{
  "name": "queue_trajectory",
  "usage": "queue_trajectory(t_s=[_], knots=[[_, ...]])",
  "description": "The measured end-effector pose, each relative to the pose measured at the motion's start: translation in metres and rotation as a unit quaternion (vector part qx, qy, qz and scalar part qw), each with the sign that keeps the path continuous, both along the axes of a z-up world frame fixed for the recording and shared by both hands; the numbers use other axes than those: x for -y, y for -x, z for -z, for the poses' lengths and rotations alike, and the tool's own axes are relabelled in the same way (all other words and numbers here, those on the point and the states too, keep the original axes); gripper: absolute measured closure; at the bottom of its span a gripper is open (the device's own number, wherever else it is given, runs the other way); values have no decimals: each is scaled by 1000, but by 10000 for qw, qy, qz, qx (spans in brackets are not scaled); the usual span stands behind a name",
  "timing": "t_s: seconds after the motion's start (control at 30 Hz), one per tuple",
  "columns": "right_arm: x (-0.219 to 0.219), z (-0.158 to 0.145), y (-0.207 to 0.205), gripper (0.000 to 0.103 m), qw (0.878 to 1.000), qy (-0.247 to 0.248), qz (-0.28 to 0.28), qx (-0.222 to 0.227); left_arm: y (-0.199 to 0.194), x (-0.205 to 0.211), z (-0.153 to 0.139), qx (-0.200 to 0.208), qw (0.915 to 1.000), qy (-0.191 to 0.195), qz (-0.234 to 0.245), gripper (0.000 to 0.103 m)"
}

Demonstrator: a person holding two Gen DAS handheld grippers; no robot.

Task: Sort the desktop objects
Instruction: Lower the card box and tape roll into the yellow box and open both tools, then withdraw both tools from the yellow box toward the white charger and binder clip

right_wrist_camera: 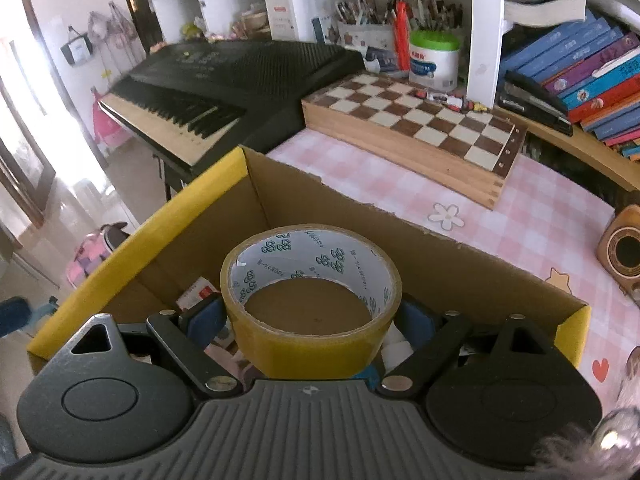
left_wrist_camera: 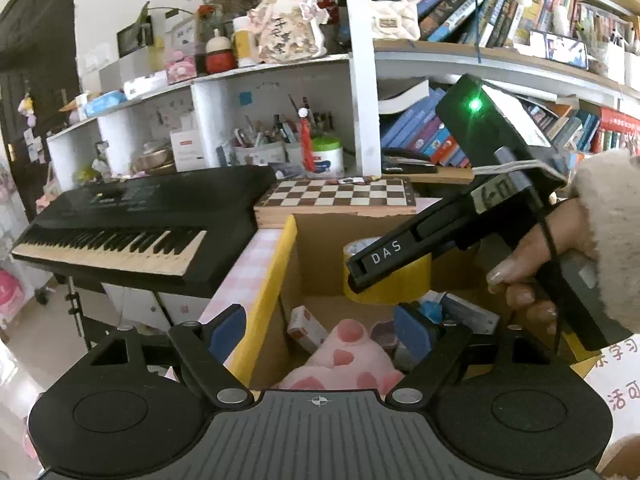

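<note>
Your right gripper (right_wrist_camera: 312, 316) holds a roll of yellow packing tape (right_wrist_camera: 310, 300) above the open cardboard box (right_wrist_camera: 440, 256). The blue pads (right_wrist_camera: 204, 314) press the roll on both sides, jaws set wide around it. The roll lies with its core hole facing up and the printed white liner visible inside. In the left wrist view the same roll (left_wrist_camera: 394, 284) hangs under the right gripper's black finger marked DAS, over the box interior (left_wrist_camera: 316, 256).

Your left gripper (left_wrist_camera: 320, 328) is spread wide with nothing between its blue pads (left_wrist_camera: 226, 330). It hovers over the near end of the box. Below it, inside the box, lies a pink plush paw (left_wrist_camera: 344, 360), beside a small red and white carton (left_wrist_camera: 306, 328).

The box stands on a pink checked tablecloth (right_wrist_camera: 520, 220). A wooden chessboard (right_wrist_camera: 420, 120) sits beyond it, and a black keyboard (right_wrist_camera: 224, 88) to its left.
</note>
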State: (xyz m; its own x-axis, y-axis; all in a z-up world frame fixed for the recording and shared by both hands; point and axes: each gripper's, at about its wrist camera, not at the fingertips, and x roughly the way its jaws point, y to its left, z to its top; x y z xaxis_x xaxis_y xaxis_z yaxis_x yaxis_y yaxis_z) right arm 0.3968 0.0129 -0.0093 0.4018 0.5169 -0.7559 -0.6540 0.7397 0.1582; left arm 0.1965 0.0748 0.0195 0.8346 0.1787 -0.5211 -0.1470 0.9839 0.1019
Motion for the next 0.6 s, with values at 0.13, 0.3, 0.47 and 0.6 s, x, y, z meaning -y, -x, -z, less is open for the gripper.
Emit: queue_trajectory(t_s=[0.13, 0.3, 0.47, 0.6], knots=[[-2, 1, -2, 13, 9999, 43, 103, 40, 7, -2, -3, 56, 10000, 25, -49, 19], [6, -16, 7, 11, 9993, -235, 159, 263, 14, -3, -6, 134, 9999, 84, -47, 19], [17, -39, 25, 11, 9967, -444, 265, 626, 25, -3, -15, 352, 9993, 111, -6, 18], [28, -55, 45, 11, 9929, -580, 398, 958, 32, -5, -21, 542, 9984, 160, -45, 13]])
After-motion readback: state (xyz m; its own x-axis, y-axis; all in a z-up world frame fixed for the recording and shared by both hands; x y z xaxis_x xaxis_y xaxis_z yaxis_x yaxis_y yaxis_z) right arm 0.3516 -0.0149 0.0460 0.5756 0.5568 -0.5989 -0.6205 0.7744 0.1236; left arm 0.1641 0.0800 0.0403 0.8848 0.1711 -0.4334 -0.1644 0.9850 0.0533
